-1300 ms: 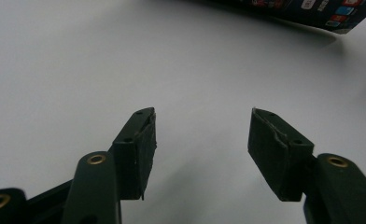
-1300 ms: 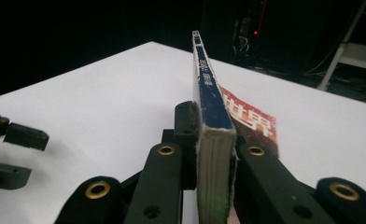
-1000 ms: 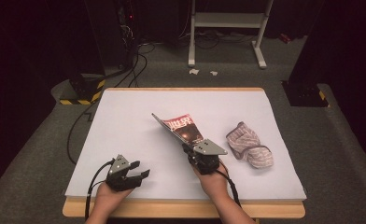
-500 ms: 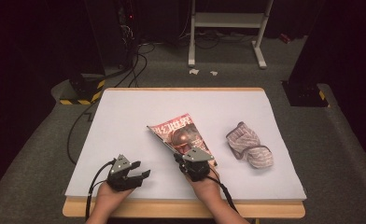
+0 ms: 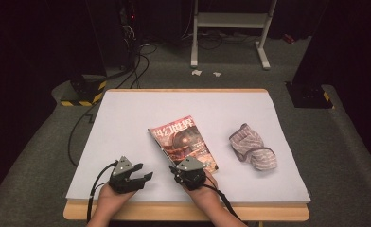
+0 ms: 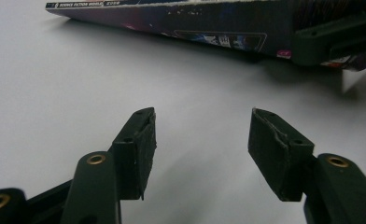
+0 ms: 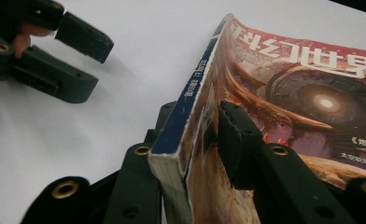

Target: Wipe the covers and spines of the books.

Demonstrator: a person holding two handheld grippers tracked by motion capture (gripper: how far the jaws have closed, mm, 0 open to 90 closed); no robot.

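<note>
A magazine (image 5: 186, 142) with a red and orange cover lies cover up near the middle of the white table (image 5: 127, 118). My right gripper (image 5: 180, 168) is at its near corner. In the right gripper view the spine edge of the magazine (image 7: 288, 93) sits between the jaws of my right gripper (image 7: 197, 116): one jaw is under it and the other pad stands just off the cover. These jaws have just been opening. My left gripper (image 5: 143, 171) rests open and holds nothing to the left, near the front edge. From my left gripper (image 6: 202, 135) the magazine's spine (image 6: 172, 18) shows ahead.
A striped pinkish cloth bundle (image 5: 252, 146) lies to the right of the magazine. The table's wooden front edge (image 5: 174, 210) runs just behind both hands. Cables and a white stand (image 5: 231, 28) are on the floor beyond the table.
The magazine, held tilted up on edge a second ago, has come down flat with its cover up. My right hand sank and moved left toward the front edge. The left hand stayed put.
</note>
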